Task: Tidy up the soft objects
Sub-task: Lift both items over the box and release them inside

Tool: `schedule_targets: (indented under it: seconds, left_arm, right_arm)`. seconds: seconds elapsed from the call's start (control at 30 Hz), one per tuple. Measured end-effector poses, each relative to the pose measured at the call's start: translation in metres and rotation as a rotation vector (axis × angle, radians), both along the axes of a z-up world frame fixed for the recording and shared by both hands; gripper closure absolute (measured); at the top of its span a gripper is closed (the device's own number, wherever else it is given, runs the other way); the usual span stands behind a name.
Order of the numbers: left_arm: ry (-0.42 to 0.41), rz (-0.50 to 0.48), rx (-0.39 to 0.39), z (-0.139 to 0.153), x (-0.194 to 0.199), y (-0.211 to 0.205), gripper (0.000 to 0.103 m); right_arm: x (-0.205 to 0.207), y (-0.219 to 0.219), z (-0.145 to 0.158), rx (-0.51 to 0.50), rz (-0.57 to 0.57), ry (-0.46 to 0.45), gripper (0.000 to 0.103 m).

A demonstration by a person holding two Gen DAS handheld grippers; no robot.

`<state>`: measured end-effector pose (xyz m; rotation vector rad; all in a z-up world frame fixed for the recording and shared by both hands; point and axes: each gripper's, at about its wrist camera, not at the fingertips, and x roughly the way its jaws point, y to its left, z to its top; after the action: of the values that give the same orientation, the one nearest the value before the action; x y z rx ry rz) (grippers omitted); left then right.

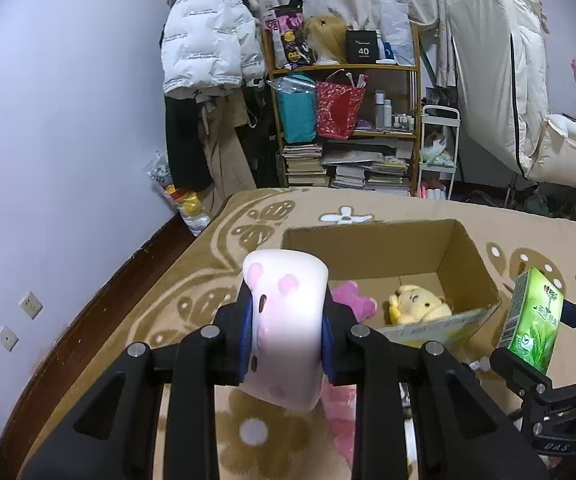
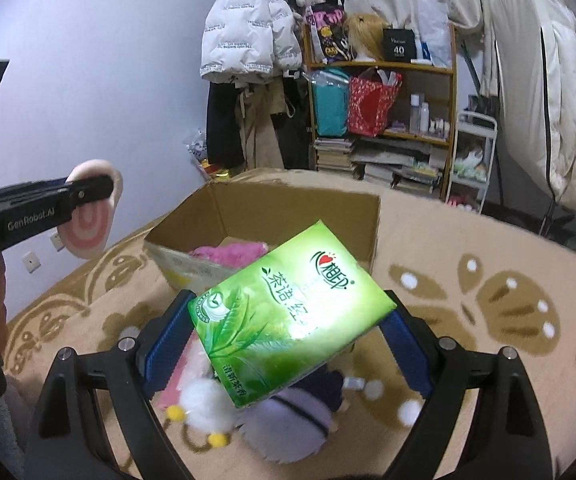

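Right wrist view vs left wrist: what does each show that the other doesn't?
Only right wrist: white pompom plush and purple plush on the blanket beneath the right tool, plus the printed face of the green tissue pack it grips.
Only left wrist: yellow plush inside the cardboard box; the left tool clamped on the white-pink soft toy seen head-on.
Both: box, pink plush inside it, bookshelf.

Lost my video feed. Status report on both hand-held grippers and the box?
Left hand-held gripper shut on white-pink plush. Right hand-held gripper shut on green tissue pack. Cardboard box open ahead; nothing blocking.
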<state>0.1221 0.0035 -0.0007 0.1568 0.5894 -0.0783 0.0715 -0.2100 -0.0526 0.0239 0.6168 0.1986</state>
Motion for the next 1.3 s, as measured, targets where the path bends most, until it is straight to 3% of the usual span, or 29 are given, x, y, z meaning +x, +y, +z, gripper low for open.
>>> schedule_targets:
  seconds: [0.53, 1.3]
  left_arm:
    - [0.005, -0.003, -0.069, 0.009, 0.060, 0.001, 0.076]
    - [0.123, -0.034, -0.084, -0.036, 0.086, -0.012, 0.069]
  right_arm:
    - [0.054, 0.007, 0.010, -0.046, 0.032, -0.025, 0.009]
    - [0.096, -0.001, -0.016, -0.076, 0.033, 0.036, 0.008]
